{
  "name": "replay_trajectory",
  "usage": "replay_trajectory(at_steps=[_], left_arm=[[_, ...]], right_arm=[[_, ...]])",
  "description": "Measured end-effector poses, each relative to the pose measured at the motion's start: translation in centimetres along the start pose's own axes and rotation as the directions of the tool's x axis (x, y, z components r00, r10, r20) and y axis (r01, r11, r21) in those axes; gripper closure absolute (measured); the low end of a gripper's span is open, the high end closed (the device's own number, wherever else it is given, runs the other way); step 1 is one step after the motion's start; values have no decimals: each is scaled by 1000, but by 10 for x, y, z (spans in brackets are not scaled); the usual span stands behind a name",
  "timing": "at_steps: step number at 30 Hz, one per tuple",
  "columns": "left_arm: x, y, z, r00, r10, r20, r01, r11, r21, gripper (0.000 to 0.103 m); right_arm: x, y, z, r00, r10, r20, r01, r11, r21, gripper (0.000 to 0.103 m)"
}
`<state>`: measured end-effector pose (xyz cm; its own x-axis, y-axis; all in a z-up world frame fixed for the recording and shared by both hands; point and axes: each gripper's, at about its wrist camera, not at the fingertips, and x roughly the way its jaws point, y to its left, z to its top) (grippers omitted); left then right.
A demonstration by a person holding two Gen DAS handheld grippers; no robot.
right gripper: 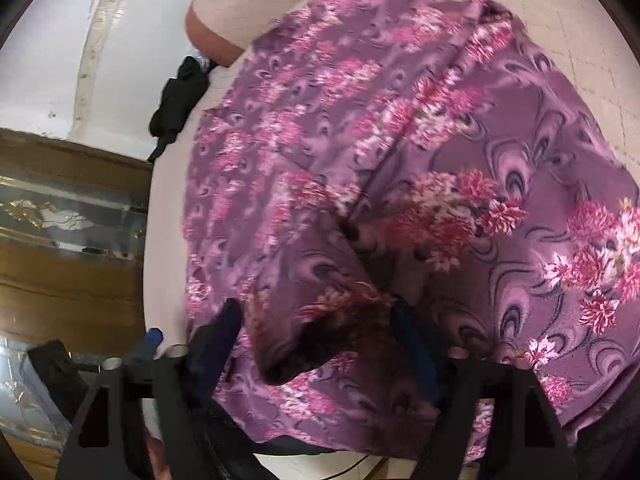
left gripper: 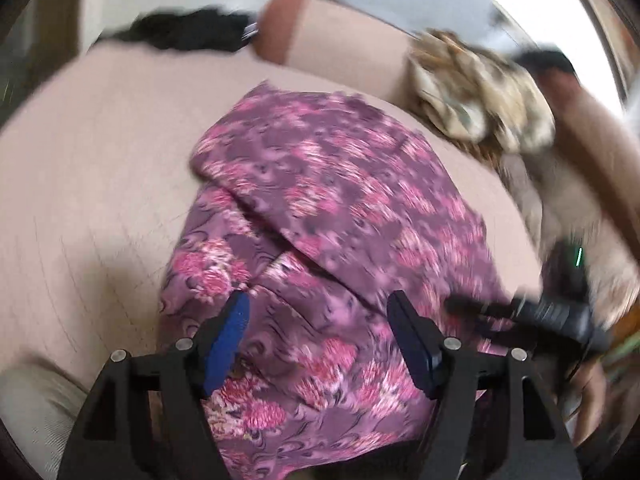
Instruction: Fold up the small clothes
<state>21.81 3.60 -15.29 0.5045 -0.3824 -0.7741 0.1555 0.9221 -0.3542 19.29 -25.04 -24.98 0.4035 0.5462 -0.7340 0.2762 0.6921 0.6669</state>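
A purple garment with pink flowers (left gripper: 320, 208) lies partly folded on a beige cushioned surface (left gripper: 100, 160). My left gripper (left gripper: 320, 312) is open just above its near part, with cloth between and below the blue pads (left gripper: 228, 336). In the right wrist view the same garment (right gripper: 400, 140) fills the frame. My right gripper (right gripper: 320, 324) is open with a raised fold of the cloth between its fingers. The right gripper also shows in the left wrist view (left gripper: 552, 312) at the garment's right edge.
A crumpled tan patterned cloth (left gripper: 480, 92) lies at the back right by the beige armrest (left gripper: 340, 44). A black cloth (left gripper: 184, 32) lies at the back left and also shows in the right wrist view (right gripper: 180, 96). A wooden glass-topped table (right gripper: 68, 216) stands beside the seat.
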Motion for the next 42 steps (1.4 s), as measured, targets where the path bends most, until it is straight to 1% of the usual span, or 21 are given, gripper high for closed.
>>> replay_trajectory(at_steps=[1,2,3,5,9,12,15,18,21,22,25,27,29,31,32,34,35,36,38,40,42], left_arm=[[1,6,6,1000,-3,3,3,999,-32,33],[2,10,11,1000,7,7,-7,999,-46,33],[3,14,18,1000,27,8,-27,998,-52,33],[-1,18,30,999,35,18,-34,997,-72,33],[-16,24,47,998,34,44,-29,995,-94,33],[-11,33,55,1000,18,25,-14,989,-147,33],[6,41,59,1000,24,-4,-24,982,-186,33],[34,52,69,997,53,-57,-65,971,-231,33],[53,70,83,993,60,-99,-86,953,-290,35],[58,76,89,993,63,-101,-92,947,-309,39],[67,93,109,995,60,-86,-87,929,-360,40],[76,106,119,995,61,-82,-89,909,-406,40],[87,116,127,995,49,-83,-81,893,-444,50],[99,124,135,994,37,-101,-80,884,-460,68],[104,126,137,994,31,-108,-78,882,-465,71],[111,130,141,994,7,-112,-60,879,-474,72],[111,132,141,994,-13,-107,-40,878,-477,72],[112,134,143,994,-36,-100,-17,876,-482,72],[114,137,145,994,-75,-79,25,865,-501,72],[119,141,146,991,-114,-66,64,854,-516,72],[126,143,146,986,-146,-75,85,846,-526,72]], right_arm=[[3,-1,1,1000,-2,-8,2,1000,1,56],[7,-2,3,1000,-9,-16,9,1000,4,86],[8,0,7,1000,-10,-25,10,1000,-2,94],[-7,13,11,1000,-10,1,10,1000,-22,94],[-64,58,6,993,-14,116,35,982,-185,94],[-92,72,-3,989,-8,150,42,972,-230,94],[-94,61,-9,986,-29,162,70,964,-255,94],[-73,34,-5,993,-47,106,68,977,-203,94],[-68,23,2,994,-37,102,54,982,-178,94],[-70,24,4,994,-29,104,48,982,-183,94],[-91,31,8,992,6,127,24,973,-229,94],[-95,31,7,990,-37,137,72,962,-262,94],[-80,19,7,986,-124,108,150,950,-275,91],[-57,-3,9,968,-249,26,247,935,-256,90],[-55,-10,10,962,-271,19,268,934,-237,90],[-65,-7,14,971,-234,50,239,946,-218,66],[-78,2,18,975,-201,95,217,951,-220,41],[-86,11,22,975,-179,129,205,951,-229,26],[-98,38,36,980,-101,173,148,947,-285,25],[-94,58,55,989,-42,144,85,947,-310,25],[-77,78,86,994,40,105,-4,945,-328,25]])
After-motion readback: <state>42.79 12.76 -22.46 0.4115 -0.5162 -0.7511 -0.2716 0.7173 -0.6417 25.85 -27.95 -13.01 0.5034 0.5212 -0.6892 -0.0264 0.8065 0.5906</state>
